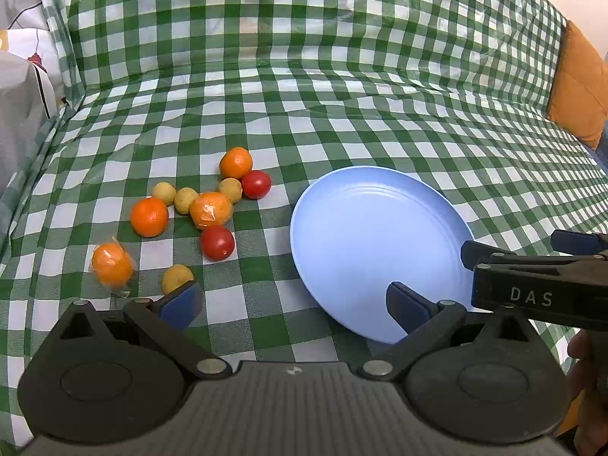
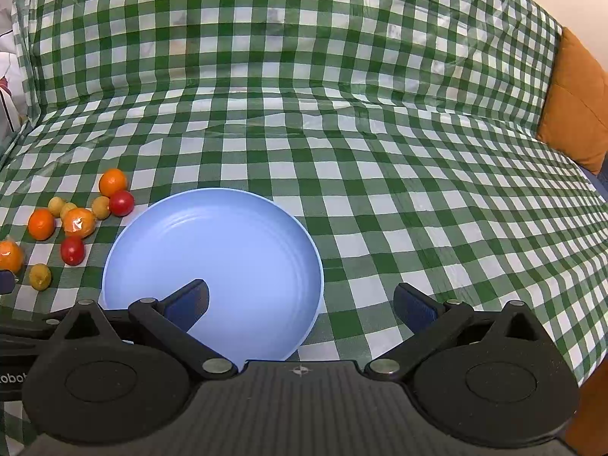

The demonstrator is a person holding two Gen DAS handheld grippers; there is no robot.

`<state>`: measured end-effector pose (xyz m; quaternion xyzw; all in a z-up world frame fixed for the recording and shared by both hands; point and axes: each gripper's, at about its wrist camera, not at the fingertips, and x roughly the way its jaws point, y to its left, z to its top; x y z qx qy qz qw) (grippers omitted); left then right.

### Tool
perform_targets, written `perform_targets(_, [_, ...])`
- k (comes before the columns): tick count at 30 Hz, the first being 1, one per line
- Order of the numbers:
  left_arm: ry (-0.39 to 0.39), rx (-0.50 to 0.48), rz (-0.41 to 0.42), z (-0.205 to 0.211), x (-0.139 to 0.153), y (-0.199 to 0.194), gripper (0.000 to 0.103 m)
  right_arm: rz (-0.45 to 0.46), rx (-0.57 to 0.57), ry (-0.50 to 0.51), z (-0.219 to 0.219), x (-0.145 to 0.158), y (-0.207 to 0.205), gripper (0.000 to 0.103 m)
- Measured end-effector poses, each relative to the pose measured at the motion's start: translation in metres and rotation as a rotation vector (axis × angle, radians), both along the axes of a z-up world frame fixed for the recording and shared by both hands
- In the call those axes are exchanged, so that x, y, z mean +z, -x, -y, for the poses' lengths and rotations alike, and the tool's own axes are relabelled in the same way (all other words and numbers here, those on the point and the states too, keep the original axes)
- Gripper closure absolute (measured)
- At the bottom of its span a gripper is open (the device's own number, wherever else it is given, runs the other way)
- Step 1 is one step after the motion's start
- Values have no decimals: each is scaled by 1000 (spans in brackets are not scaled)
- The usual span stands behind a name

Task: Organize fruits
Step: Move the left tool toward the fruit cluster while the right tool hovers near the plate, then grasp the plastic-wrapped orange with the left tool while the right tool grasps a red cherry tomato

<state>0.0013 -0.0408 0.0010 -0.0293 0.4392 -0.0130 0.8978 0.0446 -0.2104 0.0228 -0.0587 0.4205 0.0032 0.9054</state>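
A light blue plate (image 1: pixel 364 228) lies bare on the green checked cloth; it also shows in the right wrist view (image 2: pixel 228 243). Left of it lies a loose cluster of fruit: several oranges (image 1: pixel 149 216), two of them in clear wrap (image 1: pixel 112 264), two red tomatoes (image 1: pixel 217 243) and several small yellow fruits (image 1: pixel 177 278). The cluster also shows in the right wrist view (image 2: pixel 78 222). My left gripper (image 1: pixel 292 306) is open and empty, near the plate's front left rim. My right gripper (image 2: pixel 304 304) is open and empty over the plate's front right rim.
The green checked cloth (image 1: pixel 304 95) covers the seat and rises up the back. An orange cushion (image 1: pixel 577 87) stands at the far right. A white printed fabric (image 1: pixel 26 76) lies at the far left. The right gripper's body (image 1: pixel 539 288) reaches in beside my left gripper.
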Motion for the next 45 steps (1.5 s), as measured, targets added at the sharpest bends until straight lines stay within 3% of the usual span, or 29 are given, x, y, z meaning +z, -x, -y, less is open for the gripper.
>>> perform_targets(13, [18,-42,-5,1,3,-3,0,25,-22,4,-3,6,1,1])
perform_targets(17, [79,-29,12,-15,14,-6,0,41,-25,-13,-10,6,1,8])
perform_targets(20, [101,7,8,-42,25,-9,0,63,-21,-60,-13,8,2,24])
perform_targets(24, [139,35,30,-99,30,-17,1,87,-28,-185,-18,10,0,62])
perform_targets(25, [125,47,32,-112,29,-20,4,90,-23,-209,-21,10,0,69])
perform_targets(26, [103,58,29,-124,27,-22,18,96,-11,-239,-25,11,-1,71])
perform_targets(27, [85,80,17,-135,24,-25,41,105,6,-264,-29,11,0,75])
perform_targets(29, [95,146,-23,-153,17,-27,65,115,65,-303,-42,10,1,75])
perform_targets(30, [125,166,-47,-162,13,-29,76,105,109,-320,-52,7,2,75])
perform_targets(31, [146,175,-61,-166,11,-30,76,101,152,-335,-62,6,2,75])
perform_targets(34, [160,190,-74,-173,6,-33,73,112,270,-307,-95,-2,9,75])
perform_targets(36, [173,214,-96,-176,0,-34,57,108,320,-301,-111,-8,10,75])
perform_targets(40, [246,257,-135,-188,-8,-38,35,92,361,-275,-133,-20,7,73])
perform_targets(45, [256,281,-179,-191,-17,-44,26,63,366,-290,-147,-32,-4,56])
